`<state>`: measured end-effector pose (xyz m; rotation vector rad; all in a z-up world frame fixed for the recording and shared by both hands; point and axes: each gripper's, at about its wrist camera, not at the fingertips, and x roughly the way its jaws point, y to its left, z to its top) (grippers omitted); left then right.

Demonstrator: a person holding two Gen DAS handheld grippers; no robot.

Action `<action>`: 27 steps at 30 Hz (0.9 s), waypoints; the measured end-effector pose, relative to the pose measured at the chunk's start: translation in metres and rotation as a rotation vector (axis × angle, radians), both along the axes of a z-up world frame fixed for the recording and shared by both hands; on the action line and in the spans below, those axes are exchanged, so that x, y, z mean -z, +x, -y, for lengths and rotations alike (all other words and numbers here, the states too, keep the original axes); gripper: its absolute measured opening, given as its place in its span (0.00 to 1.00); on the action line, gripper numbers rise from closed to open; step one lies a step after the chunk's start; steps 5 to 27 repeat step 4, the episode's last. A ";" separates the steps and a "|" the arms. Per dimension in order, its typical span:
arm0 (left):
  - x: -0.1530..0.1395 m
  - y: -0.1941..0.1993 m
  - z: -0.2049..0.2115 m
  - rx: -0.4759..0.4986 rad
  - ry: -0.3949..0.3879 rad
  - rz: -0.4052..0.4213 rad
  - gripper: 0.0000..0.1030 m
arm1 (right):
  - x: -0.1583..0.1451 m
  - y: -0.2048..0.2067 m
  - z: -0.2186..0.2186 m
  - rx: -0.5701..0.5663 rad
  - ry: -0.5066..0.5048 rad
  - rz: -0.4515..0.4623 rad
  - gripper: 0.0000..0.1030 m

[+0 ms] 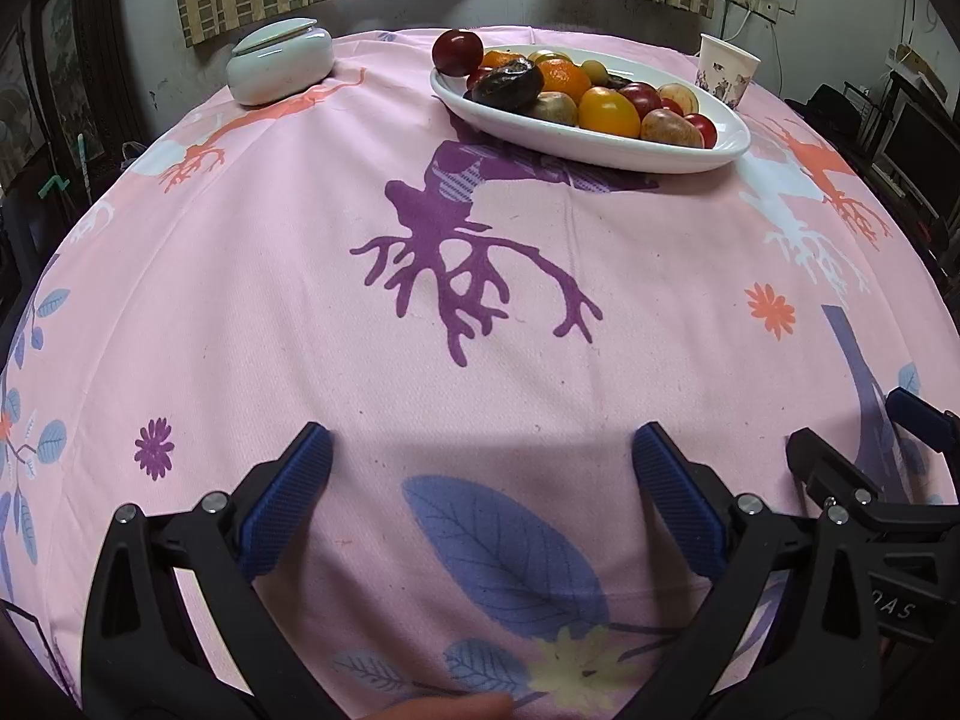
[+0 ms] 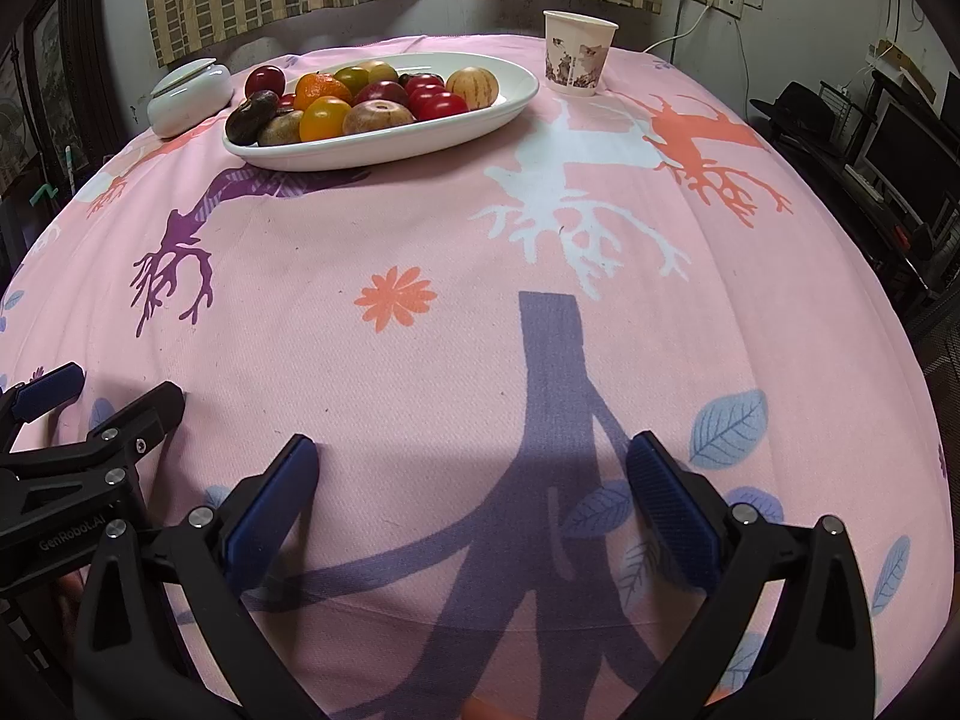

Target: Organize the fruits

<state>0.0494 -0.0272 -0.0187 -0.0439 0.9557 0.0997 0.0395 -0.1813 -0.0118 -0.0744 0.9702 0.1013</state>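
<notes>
A white oval plate (image 1: 606, 150) (image 2: 480, 114) stands at the far side of the table, piled with several fruits: oranges (image 1: 564, 78) (image 2: 318, 90), red ones (image 2: 441, 105), a dark brown one (image 1: 507, 87) (image 2: 251, 120). A dark red plum (image 1: 458, 51) (image 2: 264, 80) sits at the plate's far left end. My left gripper (image 1: 483, 450) is open and empty, low over the near cloth. My right gripper (image 2: 474, 462) is open and empty beside it; it also shows at the right edge of the left wrist view (image 1: 864, 426).
A pink patterned cloth (image 1: 300, 330) (image 2: 420, 372) covers the round table. A white lidded ceramic jar (image 1: 279, 63) (image 2: 189, 96) stands far left. A paper cup (image 1: 726, 69) (image 2: 577, 54) stands far right. Shelves and monitors lie beyond the table's right edge.
</notes>
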 end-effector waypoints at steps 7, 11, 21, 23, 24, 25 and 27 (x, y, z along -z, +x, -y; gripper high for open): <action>0.000 0.000 0.000 0.000 0.000 0.000 0.98 | 0.000 0.000 0.000 0.000 0.000 0.000 0.99; 0.000 0.000 0.000 0.000 0.000 0.000 0.98 | 0.000 0.000 0.000 0.000 0.000 0.000 0.99; 0.000 0.000 0.000 0.000 0.000 0.000 0.98 | 0.000 0.000 0.000 0.000 0.000 0.000 0.99; 0.000 0.000 0.000 0.000 0.000 0.000 0.98 | 0.000 0.000 0.000 0.000 0.000 0.000 0.99; 0.000 0.000 0.000 0.000 0.000 0.000 0.98 | 0.000 0.000 0.000 0.000 0.000 0.000 0.99; 0.000 0.000 0.000 0.000 0.000 0.000 0.98 | 0.000 0.000 0.000 0.000 0.000 0.000 0.99; 0.000 0.000 0.000 0.000 0.000 0.000 0.98 | 0.000 0.000 0.000 0.000 0.000 0.000 0.99</action>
